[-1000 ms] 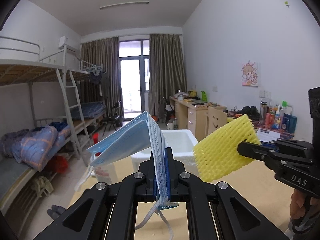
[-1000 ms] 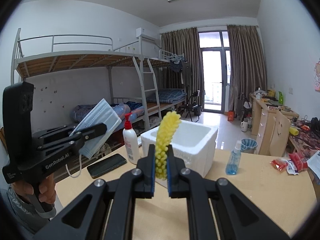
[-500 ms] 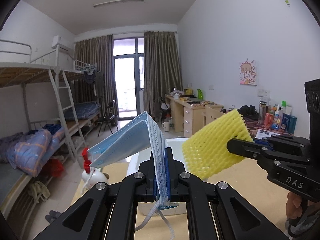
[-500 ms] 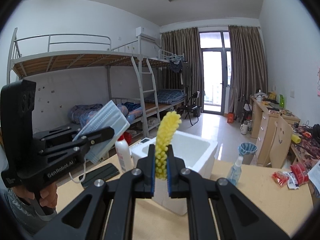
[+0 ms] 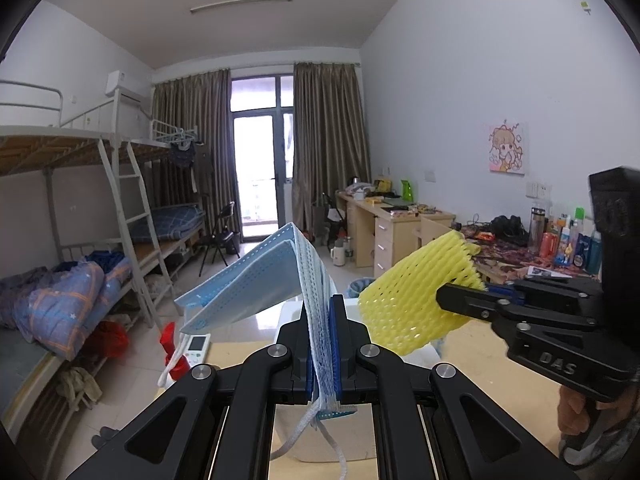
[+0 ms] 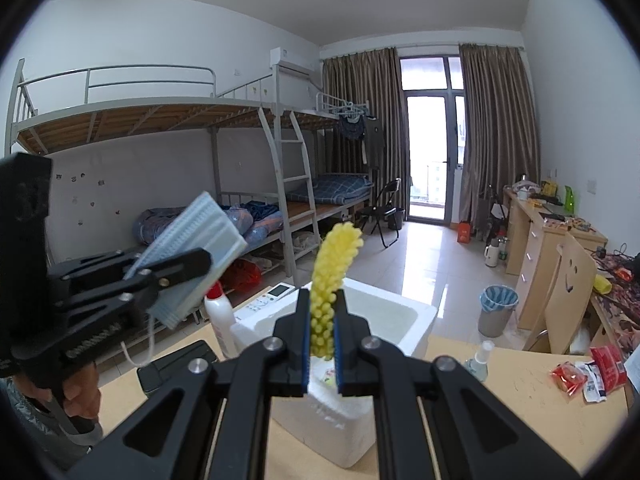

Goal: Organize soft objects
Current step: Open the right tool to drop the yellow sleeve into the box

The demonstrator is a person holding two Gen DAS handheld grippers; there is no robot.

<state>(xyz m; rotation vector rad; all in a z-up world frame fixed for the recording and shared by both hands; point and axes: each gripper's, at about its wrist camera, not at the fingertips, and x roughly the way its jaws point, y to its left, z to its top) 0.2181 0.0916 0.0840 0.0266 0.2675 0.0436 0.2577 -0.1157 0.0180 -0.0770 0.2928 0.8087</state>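
Observation:
My left gripper [image 5: 323, 336] is shut on a stack of blue face masks [image 5: 256, 284], ear loops hanging down; it also shows in the right wrist view [image 6: 188, 268], masks [image 6: 200, 228] held high at the left. My right gripper [image 6: 323, 336] is shut on a yellow foam net sleeve [image 6: 332, 276]; in the left wrist view it [image 5: 448, 300] holds the sleeve [image 5: 412, 300] at the right. A white foam box [image 6: 400, 320] stands open on the wooden table [image 6: 520, 408] below and ahead of both grippers; in the left wrist view the box [image 5: 292, 312] is mostly hidden.
A white bottle with a red pump [image 6: 220, 316], a remote [image 6: 276, 292] and a black phone [image 6: 176, 364] lie left of the box. A clear spray bottle [image 6: 480, 360] and red snack packets [image 6: 588, 372] lie right. Bunk beds stand left, desks right.
Both grippers have moved forward, closer to the foam box, and tilted upward; the box sits lower and nearer in both views. Both holds are unchanged.

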